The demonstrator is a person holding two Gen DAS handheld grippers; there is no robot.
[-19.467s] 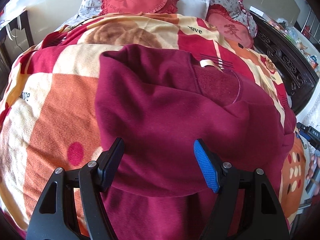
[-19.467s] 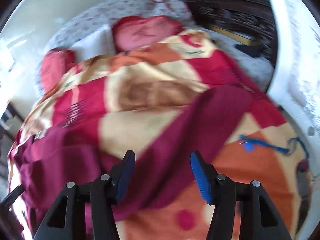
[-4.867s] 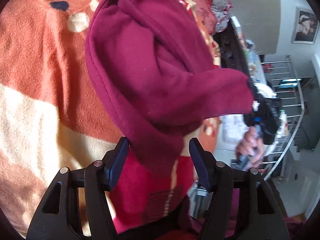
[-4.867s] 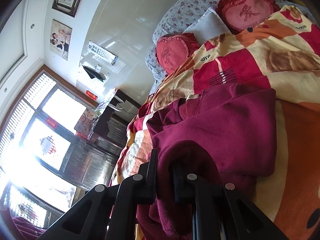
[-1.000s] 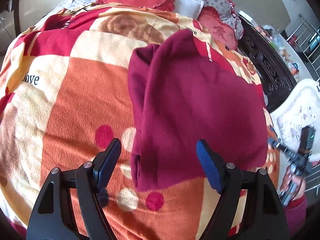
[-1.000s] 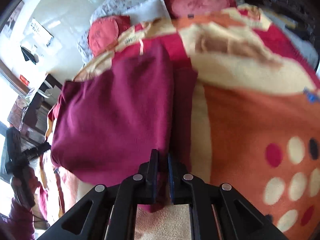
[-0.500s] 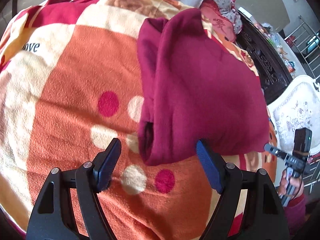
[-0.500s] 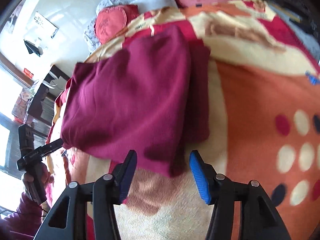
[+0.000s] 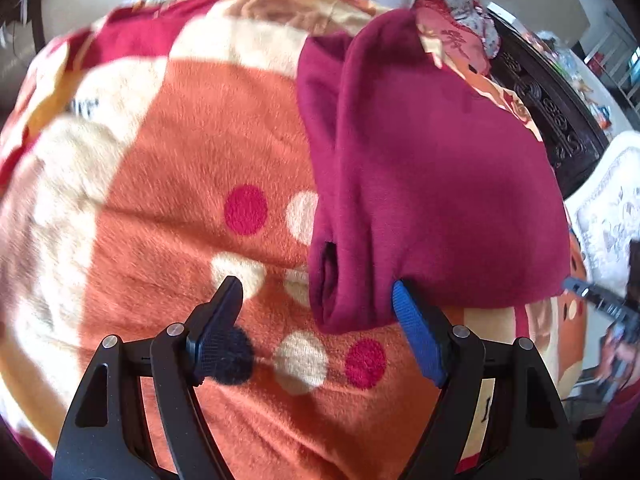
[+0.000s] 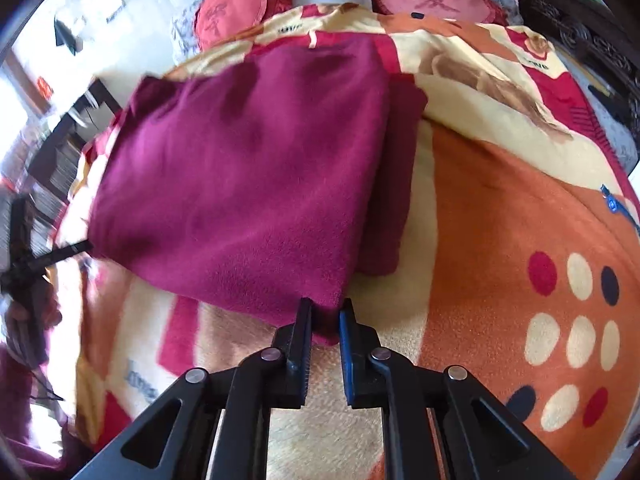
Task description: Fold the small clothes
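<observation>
**Folded maroon garment on a patterned bed, one claw pinching its corner**

A deep maroon fleece garment (image 10: 248, 168) lies folded into a thick, roughly rectangular bundle on a bed covered by a plush blanket (image 10: 520, 208) of orange, cream and red blocks with coloured dots. The fabric looks soft and fuzzy, with no print showing. Its top layer is smooth and broad; a narrower, darker strip of the same cloth sticks out from under one long side.

In the right wrist view, the right claw (image 10: 323, 312) sits at the near corner of the bundle. Its two fingers stand close together, clamped on a small fold of the maroon cloth at that corner. The rest of the garment spreads away ahead of the claw and to its left.

In the left wrist view, the left claw (image 9: 316, 292) stands with its fingers wide apart, gripping nothing. The rolled near end of the garment (image 9: 420, 168) lies between the fingertips, closer to the blue-padded finger (image 9: 416, 336), which touches or nearly touches the cloth edge. The black finger (image 9: 218, 320) is over bare blanket. From here the folded layers show as a stacked, rounded edge.

Beyond the garment, at the head of the bed, sit two red heart-shaped cushions (image 10: 232, 8).
</observation>
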